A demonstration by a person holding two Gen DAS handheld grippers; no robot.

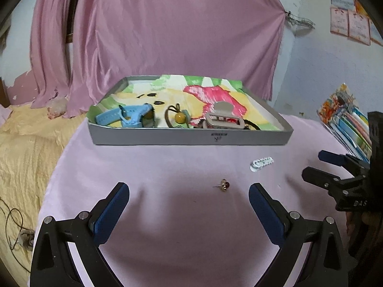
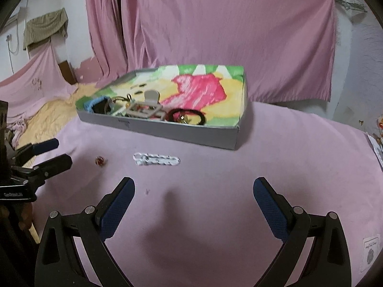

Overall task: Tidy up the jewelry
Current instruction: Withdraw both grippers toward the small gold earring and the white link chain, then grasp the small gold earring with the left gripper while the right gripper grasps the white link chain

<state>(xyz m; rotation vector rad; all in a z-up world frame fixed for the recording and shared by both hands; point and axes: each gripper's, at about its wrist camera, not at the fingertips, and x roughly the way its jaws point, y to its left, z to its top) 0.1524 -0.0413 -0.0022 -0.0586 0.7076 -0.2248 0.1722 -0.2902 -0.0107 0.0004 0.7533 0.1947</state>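
tiny, light, slippery earring (image 1: 224, 185): pinch across its stud. left gripper (image 1: 189, 199) and right gripper (image 2: 194, 195) both spread, empty.

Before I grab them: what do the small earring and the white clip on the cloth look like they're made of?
Earring: looks like gold-toned metal, with a thin post, a shiny rim and a dark red stone or glass bead at its middle. White clip: probably glossy plastic or painted metal; it is flat with small beaded bumps along its length, clearer in the right wrist view. Both are too small to be sure.
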